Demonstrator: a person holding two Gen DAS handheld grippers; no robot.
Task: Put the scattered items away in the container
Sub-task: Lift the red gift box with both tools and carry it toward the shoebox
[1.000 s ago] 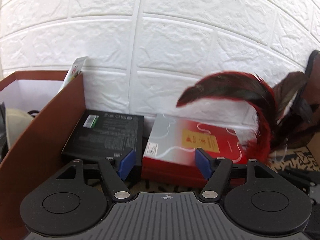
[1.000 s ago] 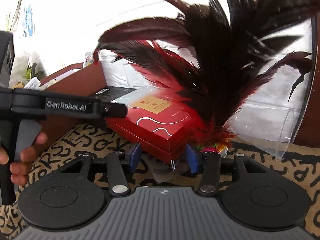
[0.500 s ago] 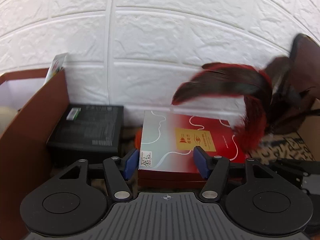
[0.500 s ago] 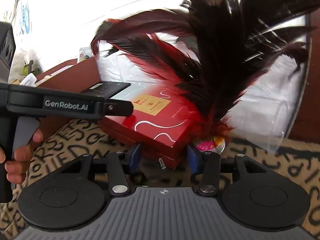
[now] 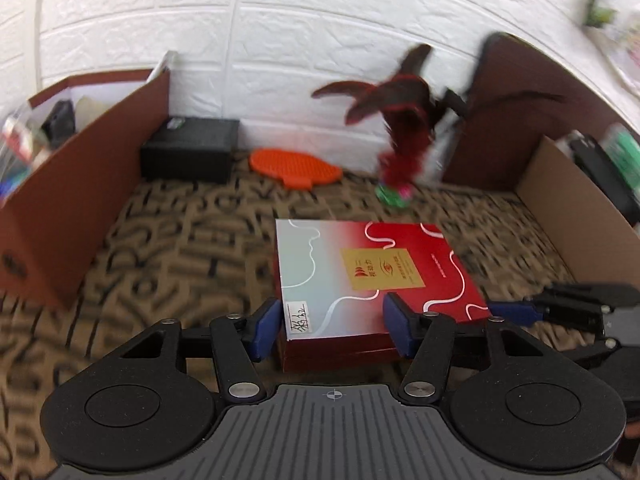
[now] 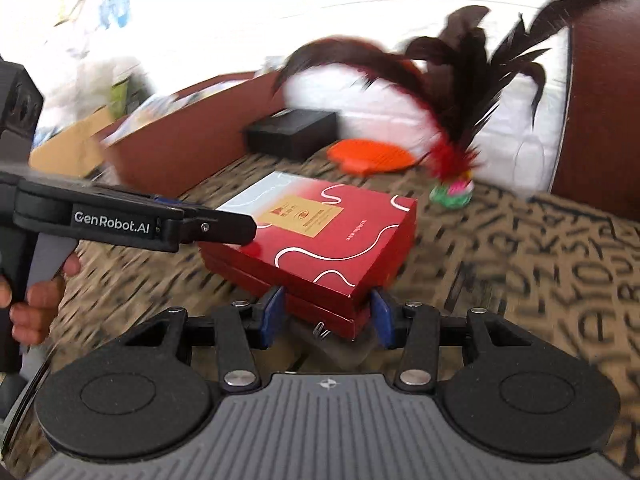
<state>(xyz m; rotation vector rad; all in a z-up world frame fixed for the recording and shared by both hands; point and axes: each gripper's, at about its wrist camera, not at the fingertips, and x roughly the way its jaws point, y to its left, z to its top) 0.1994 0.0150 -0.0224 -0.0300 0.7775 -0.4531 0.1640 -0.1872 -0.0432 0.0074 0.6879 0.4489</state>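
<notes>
A flat red and silver gift box (image 5: 368, 280) is held between both grippers above the patterned cloth. My left gripper (image 5: 334, 330) is shut on its near left end. My right gripper (image 6: 326, 316) is shut on its near corner (image 6: 352, 312); the box also shows in the right wrist view (image 6: 320, 232). A brown cardboard container (image 5: 72, 184) stands at the left with several items inside. A feather shuttlecock (image 5: 400, 148), an orange silicone pad (image 5: 294, 166) and a black box (image 5: 192, 148) lie near the wall.
A white brick wall (image 5: 300, 40) runs behind. A second cardboard box (image 5: 580, 208) stands at the right. The left gripper's body (image 6: 132, 224) crosses the right wrist view. The cloth (image 6: 540, 260) is bare at the right.
Both grippers have pulled the red box back from the wall and lifted it. The orange pad, hidden before, now shows. The shuttlecock and black box stay near the wall.
</notes>
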